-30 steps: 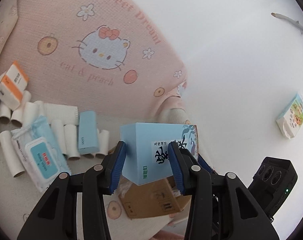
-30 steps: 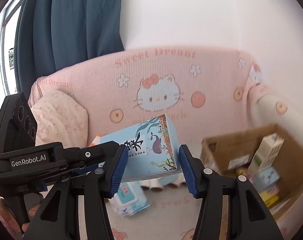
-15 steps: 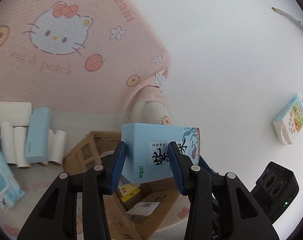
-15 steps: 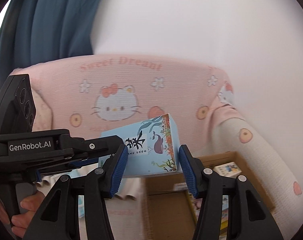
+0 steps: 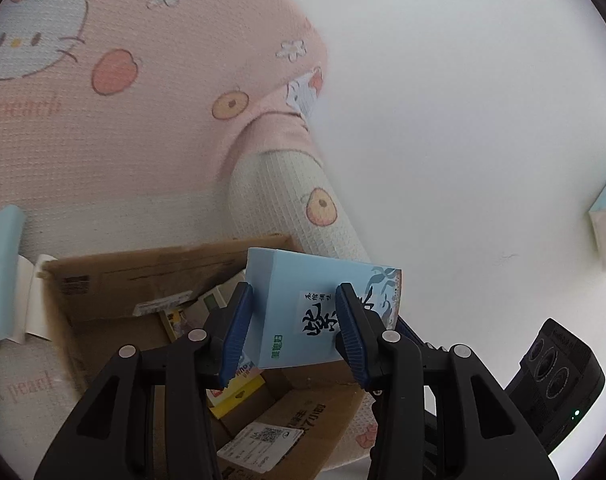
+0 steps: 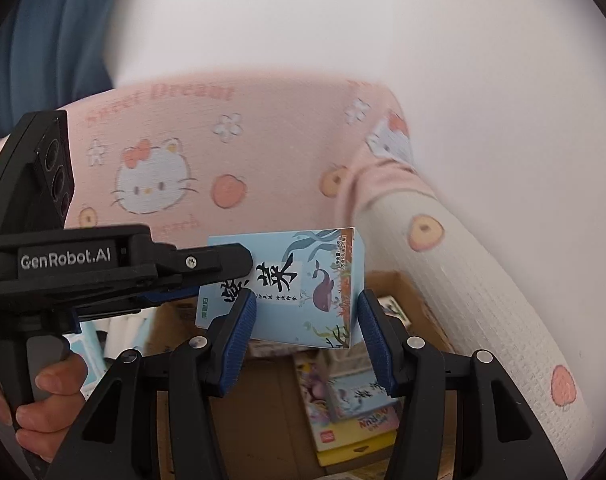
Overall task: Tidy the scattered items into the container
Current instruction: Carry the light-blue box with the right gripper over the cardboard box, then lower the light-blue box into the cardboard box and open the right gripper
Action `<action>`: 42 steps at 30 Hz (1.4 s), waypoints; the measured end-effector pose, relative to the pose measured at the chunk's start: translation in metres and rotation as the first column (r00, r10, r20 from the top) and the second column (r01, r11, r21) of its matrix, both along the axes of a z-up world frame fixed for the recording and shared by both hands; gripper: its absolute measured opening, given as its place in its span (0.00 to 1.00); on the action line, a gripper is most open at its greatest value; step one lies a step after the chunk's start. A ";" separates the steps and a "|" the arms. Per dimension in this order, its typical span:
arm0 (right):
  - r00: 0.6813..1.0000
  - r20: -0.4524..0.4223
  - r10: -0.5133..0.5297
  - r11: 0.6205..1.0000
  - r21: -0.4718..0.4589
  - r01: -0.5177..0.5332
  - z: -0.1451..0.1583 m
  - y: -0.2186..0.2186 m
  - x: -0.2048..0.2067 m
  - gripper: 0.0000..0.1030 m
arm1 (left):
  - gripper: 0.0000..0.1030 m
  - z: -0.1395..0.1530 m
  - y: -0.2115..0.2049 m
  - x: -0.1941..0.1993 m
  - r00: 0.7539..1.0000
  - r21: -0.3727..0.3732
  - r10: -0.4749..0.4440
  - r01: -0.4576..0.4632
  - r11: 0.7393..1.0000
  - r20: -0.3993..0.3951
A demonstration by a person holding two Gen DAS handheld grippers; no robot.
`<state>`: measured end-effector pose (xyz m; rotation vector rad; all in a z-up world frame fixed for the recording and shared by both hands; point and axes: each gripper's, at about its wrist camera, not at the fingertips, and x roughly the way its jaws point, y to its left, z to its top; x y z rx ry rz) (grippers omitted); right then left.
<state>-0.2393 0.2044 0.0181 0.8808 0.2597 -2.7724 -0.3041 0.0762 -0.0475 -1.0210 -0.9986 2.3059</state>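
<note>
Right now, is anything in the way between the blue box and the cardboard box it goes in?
Nothing visible blocks it. The blue box is held above the open cardboard box, with only air between. Smaller packs already lie on the bottom, so it would land on or beside them.
</note>
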 end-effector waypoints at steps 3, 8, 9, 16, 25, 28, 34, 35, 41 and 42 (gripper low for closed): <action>0.999 0.032 -0.021 1.000 -0.020 0.021 -0.009 0.020 -0.012 0.49 | 0.45 -0.011 0.016 -0.009 0.999 -0.010 -0.028 0.028 1.000 0.039; 0.993 0.116 -0.035 0.999 -0.031 0.039 -0.026 0.047 -0.035 0.49 | 0.44 -0.031 0.043 -0.017 0.992 -0.050 -0.069 0.075 0.996 0.106; 0.990 0.135 -0.037 0.999 -0.027 0.041 -0.030 0.051 -0.040 0.49 | 0.44 -0.036 0.045 -0.018 0.990 -0.046 -0.076 0.082 0.996 0.120; 0.963 0.268 -0.029 0.999 -0.008 0.033 -0.054 0.069 -0.067 0.49 | 0.44 -0.067 0.058 -0.033 0.967 -0.026 -0.097 0.106 0.994 0.234; 0.924 0.381 -0.027 0.999 0.038 0.014 -0.071 0.069 -0.086 0.45 | 0.43 -0.092 0.057 -0.041 0.929 0.025 -0.116 0.114 0.993 0.350; 0.922 0.386 -0.029 0.998 0.064 0.004 -0.070 0.065 -0.084 0.44 | 0.43 -0.093 0.055 -0.036 0.929 0.048 -0.124 0.114 0.992 0.349; 0.912 0.408 -0.034 0.994 0.105 -0.010 -0.073 0.063 -0.079 0.44 | 0.43 -0.102 0.061 -0.034 0.905 0.060 -0.157 0.145 0.988 0.396; 0.908 0.417 -0.036 0.994 0.105 -0.009 -0.075 0.065 -0.080 0.44 | 0.43 -0.105 0.062 -0.035 0.900 0.060 -0.158 0.147 0.987 0.406; 0.869 0.492 -0.057 0.995 0.103 0.007 -0.093 0.073 -0.091 0.44 | 0.43 -0.119 0.071 -0.042 0.874 0.037 -0.147 0.147 0.988 0.463; 0.865 0.498 -0.060 0.994 0.112 0.004 -0.096 0.073 -0.094 0.44 | 0.43 -0.121 0.072 -0.044 0.869 0.039 -0.147 0.146 0.988 0.473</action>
